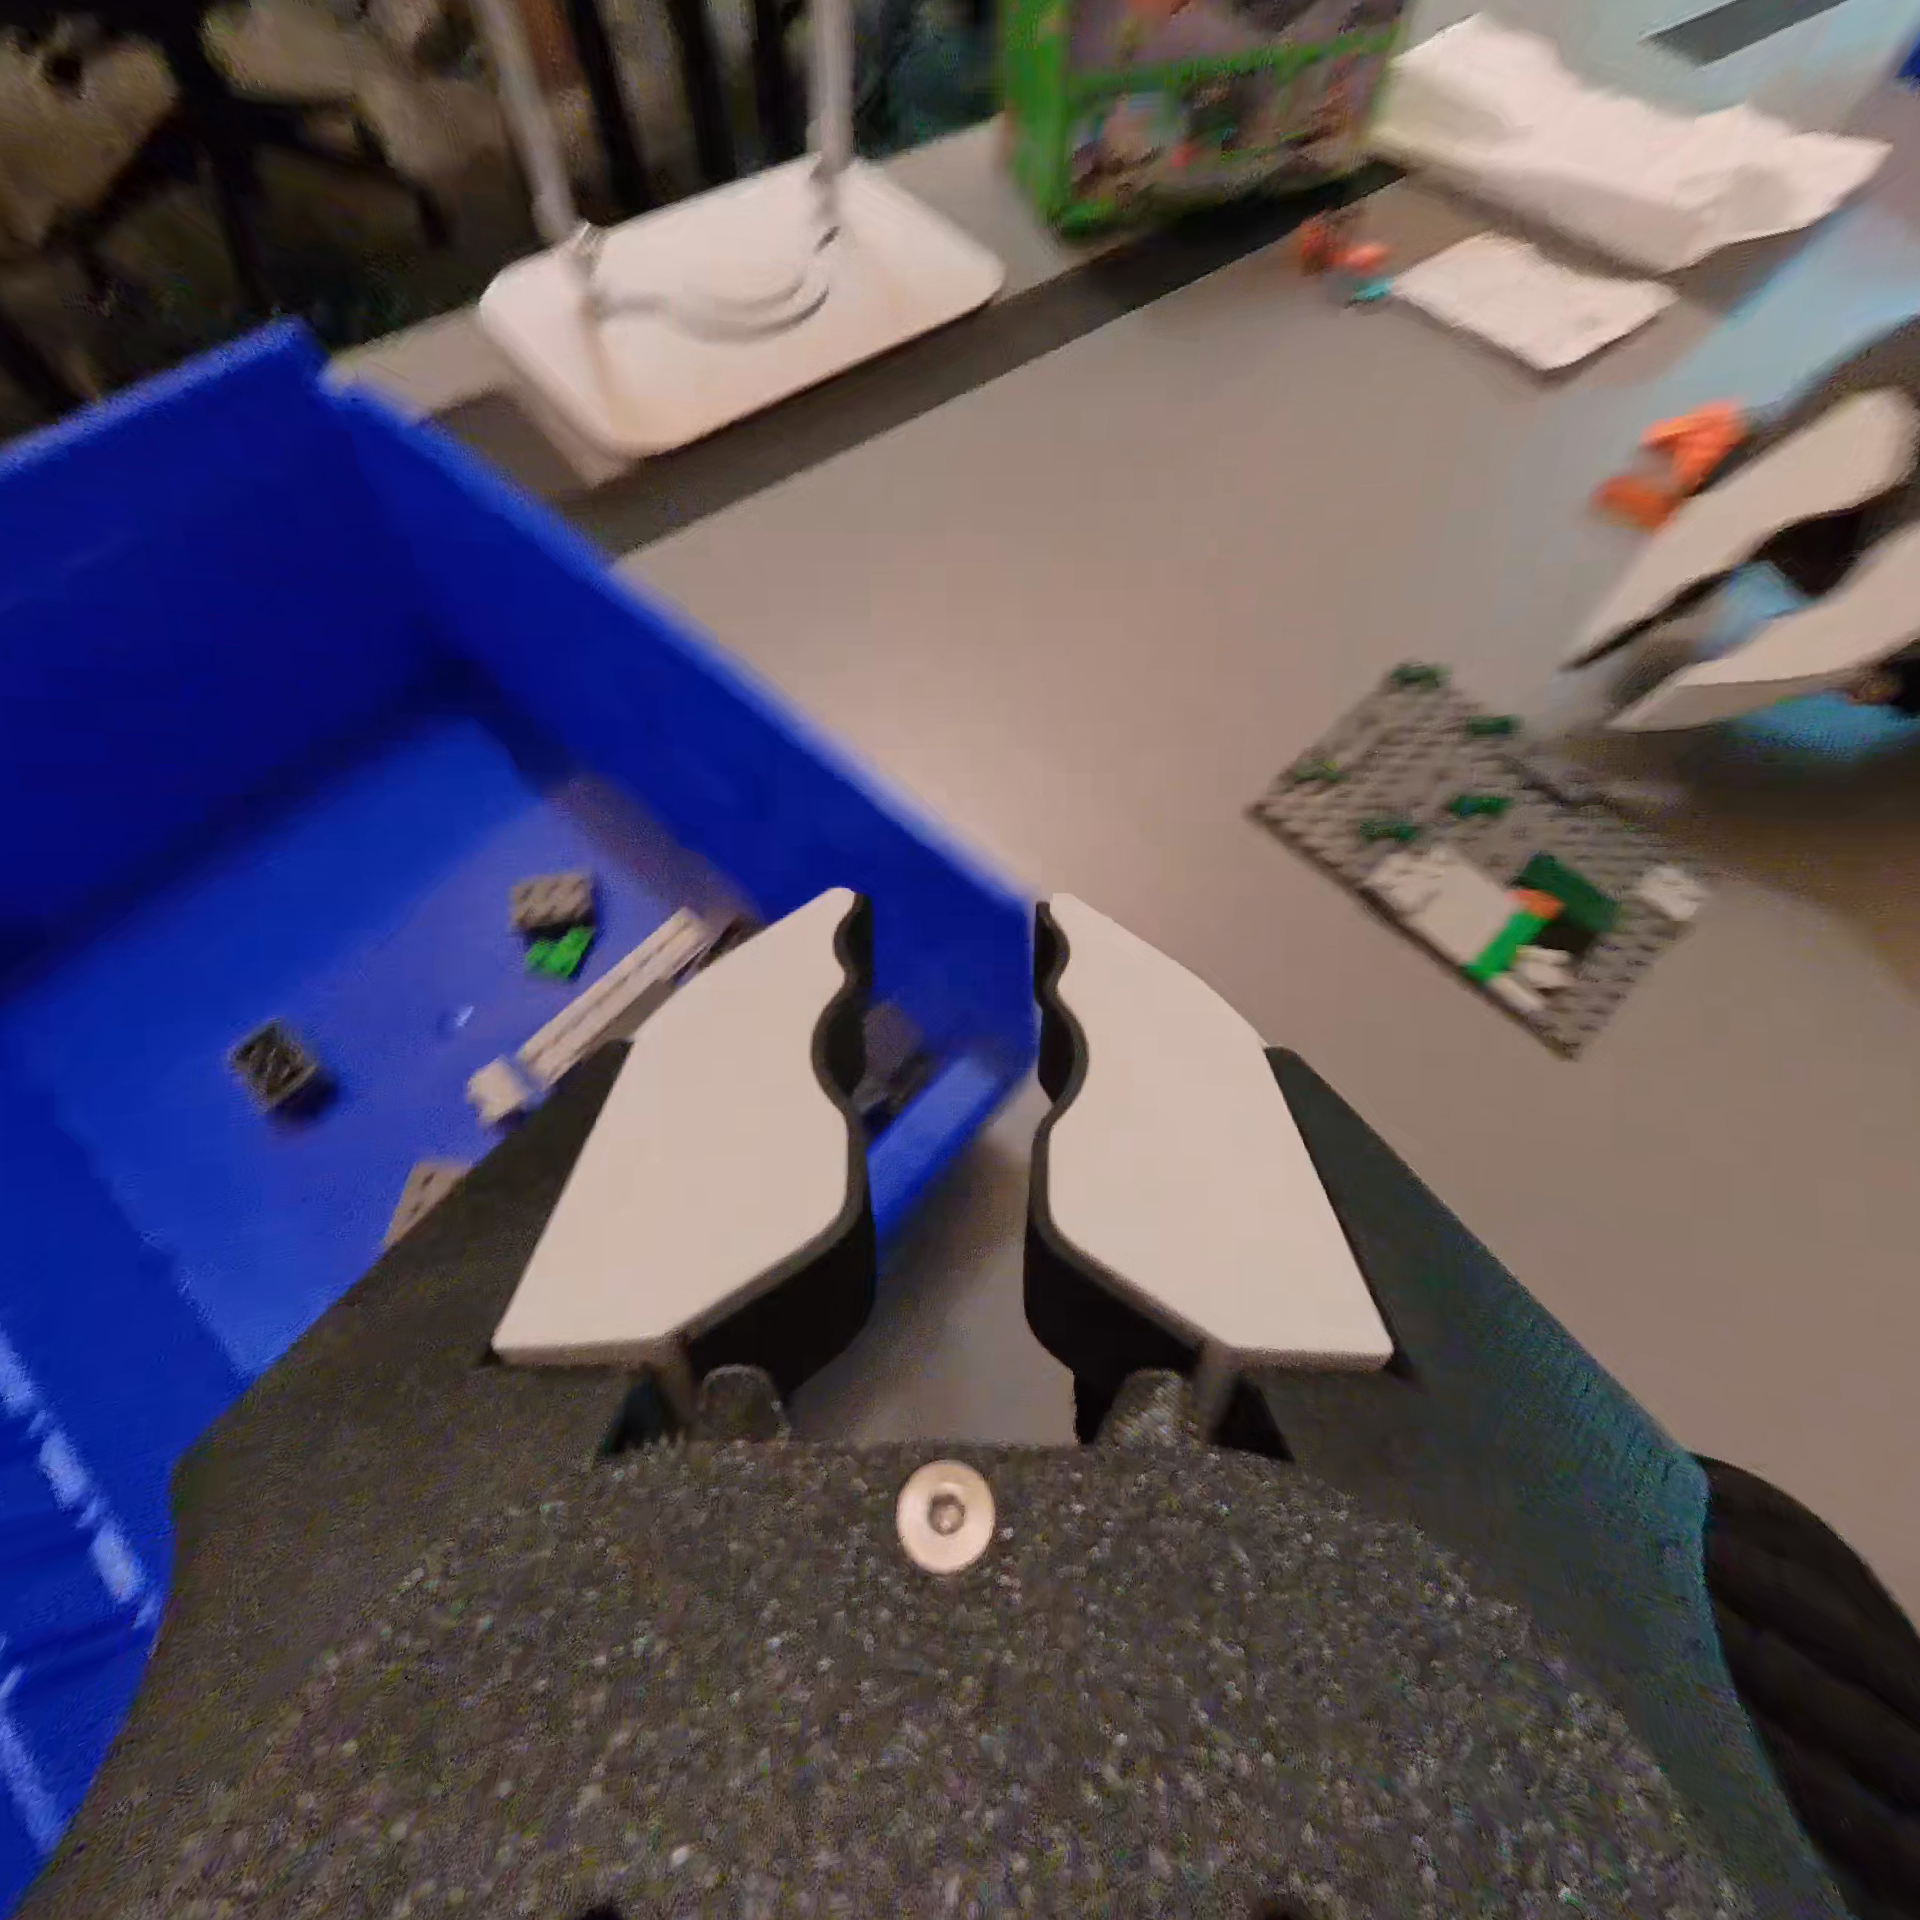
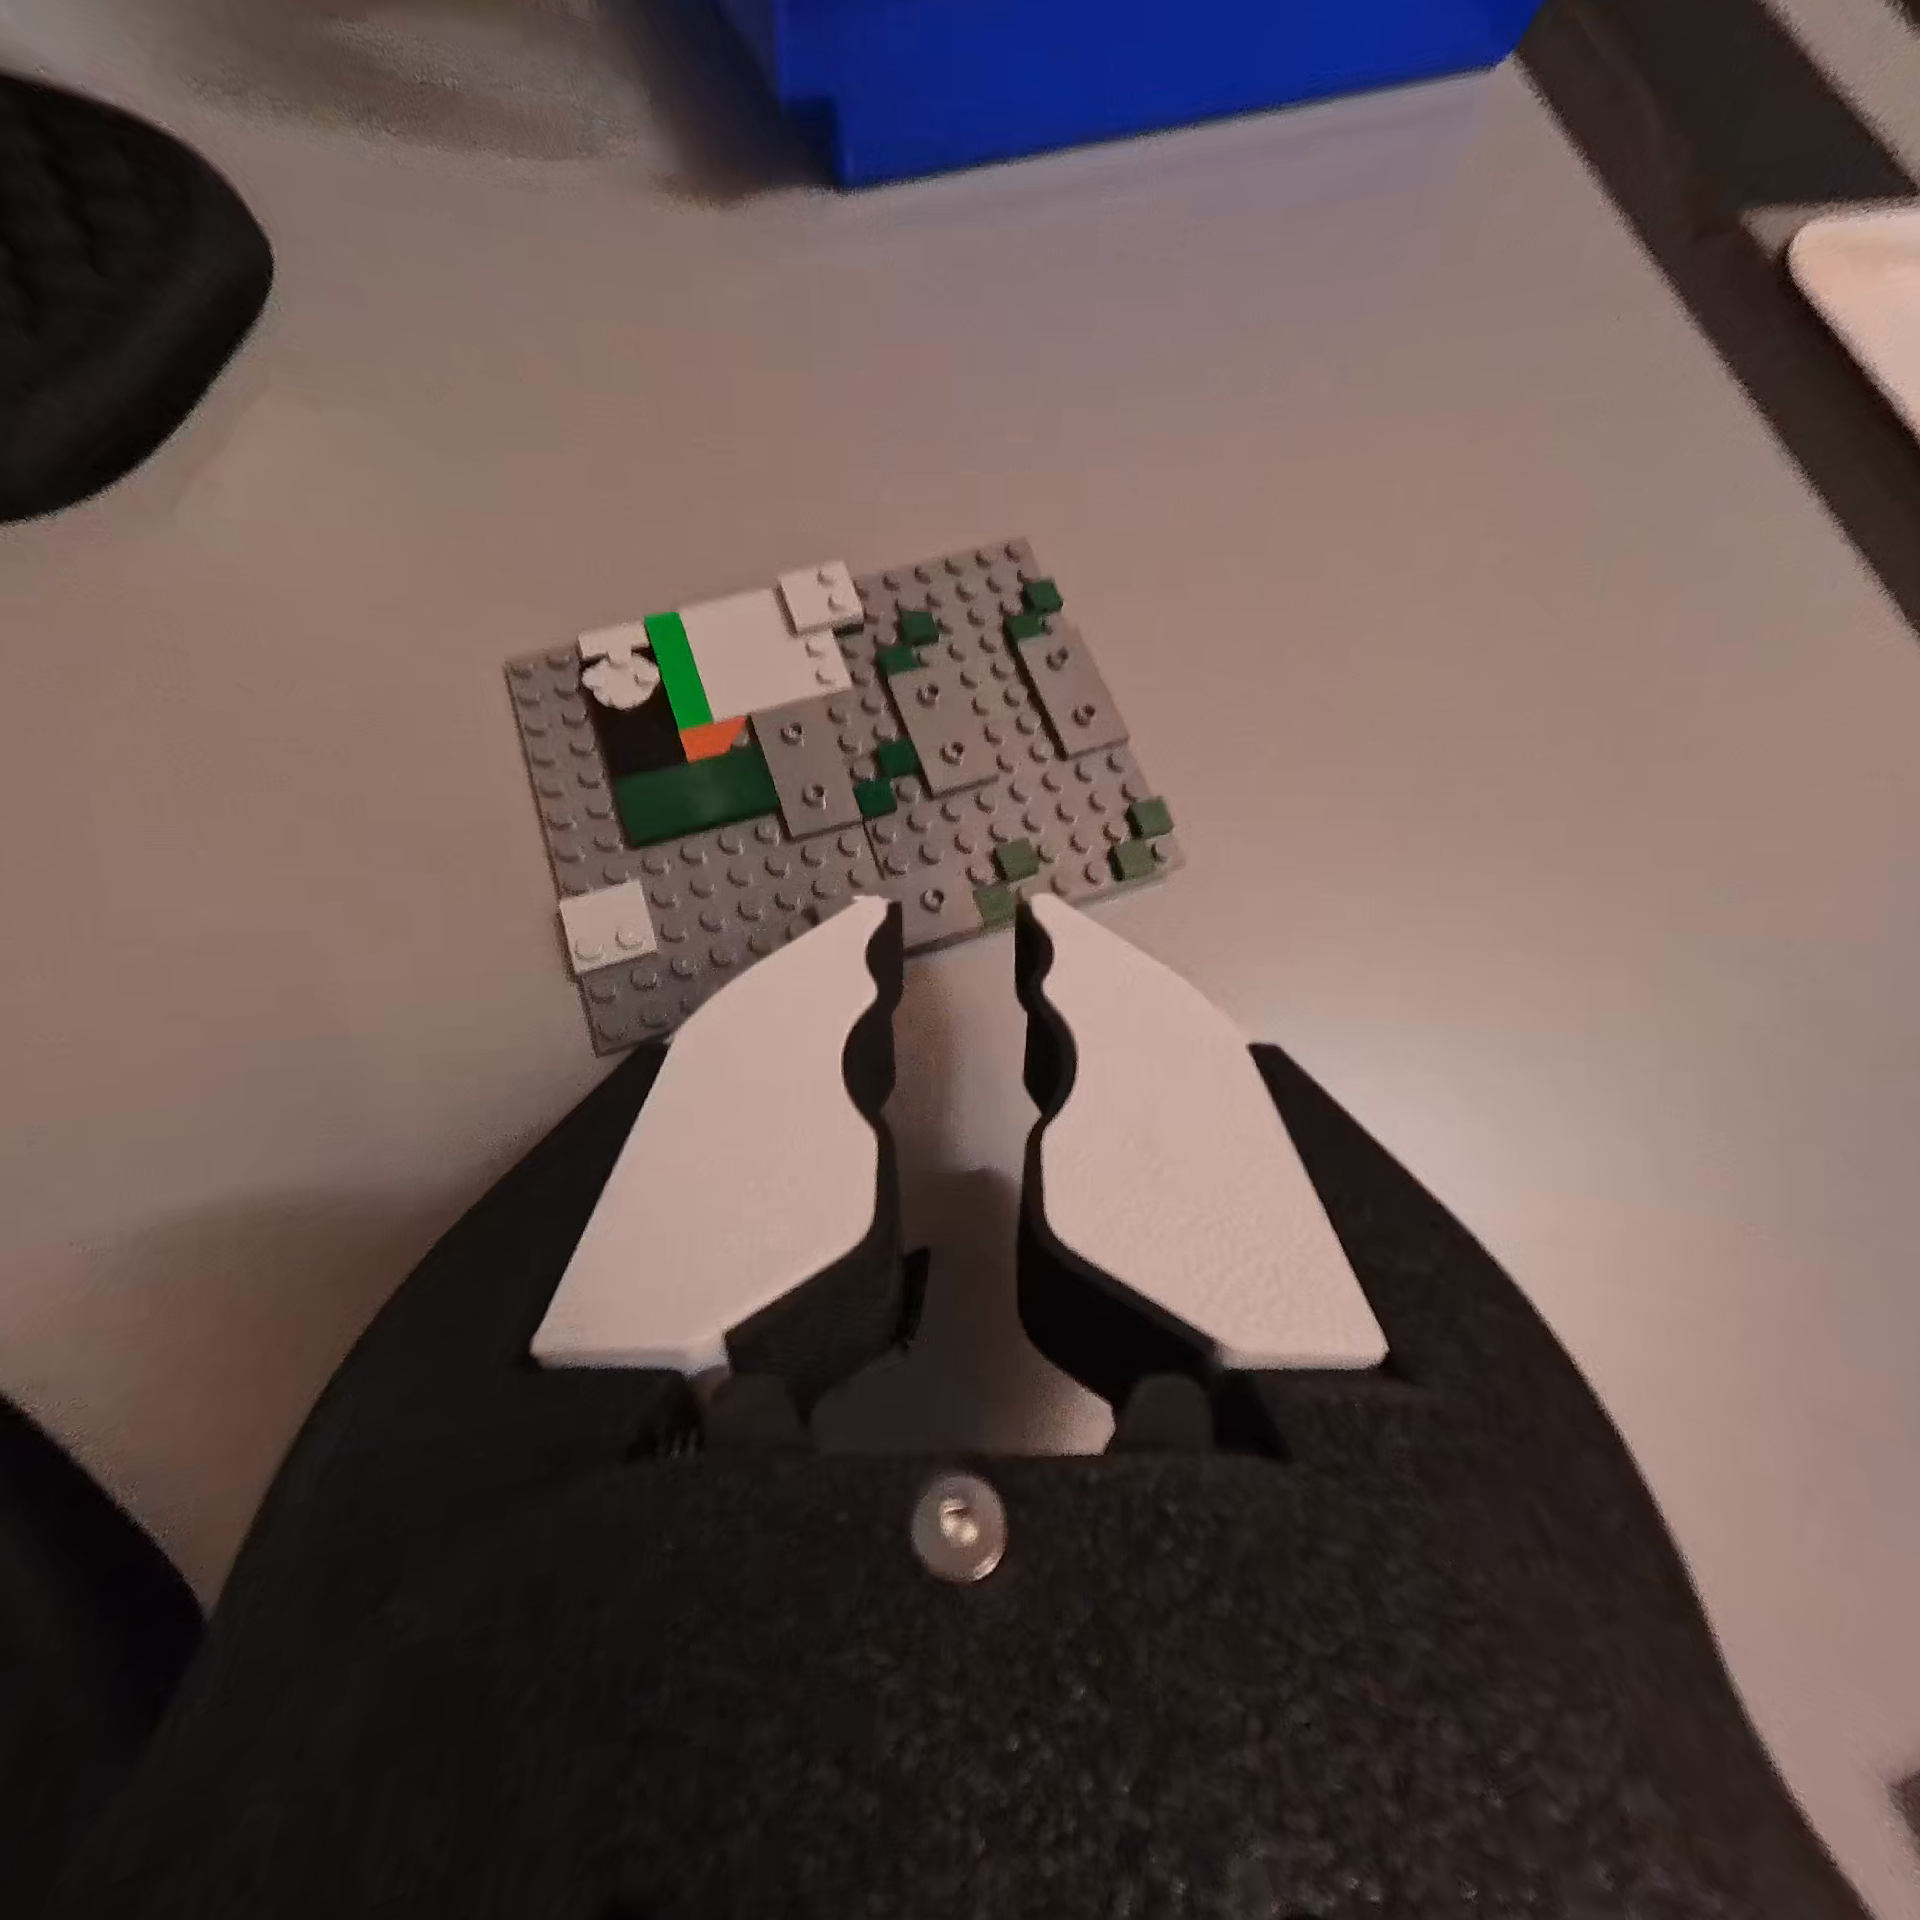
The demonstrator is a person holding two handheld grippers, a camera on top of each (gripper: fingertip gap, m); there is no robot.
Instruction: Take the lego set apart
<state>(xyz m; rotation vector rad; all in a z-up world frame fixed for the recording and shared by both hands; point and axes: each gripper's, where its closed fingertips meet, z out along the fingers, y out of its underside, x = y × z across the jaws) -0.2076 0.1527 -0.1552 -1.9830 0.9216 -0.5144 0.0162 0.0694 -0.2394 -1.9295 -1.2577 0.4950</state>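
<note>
Between picks. Left gripper [image 1: 948, 906] fingers apart, empty, at blue bin [image 1: 727, 727] rim. Right gripper [image 2: 953, 906] fingers apart, empty, at near edge of lego set [image 2: 831, 779] on bench [image 2: 1351, 468]. Next, probably: grip small dark green piece [image 2: 995, 902], steady plate.

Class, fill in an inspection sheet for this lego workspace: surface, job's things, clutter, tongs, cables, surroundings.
Surface: grey table, mostly bare around the build.
Job's things: grey lego baseplate flat on the table, still carrying green, white, orange and grey pieces; blue bin holding a few loose pieces.
Clutter: green lego box, white papers, orange pieces, a white stand base.
Tongs: left tongs open and empty, over the bin's near corner; right tongs open and empty, at the baseplate's near edge.
Cables: nothing seen.
Surroundings: dark and blurred behind the table; cannot tell.
</note>
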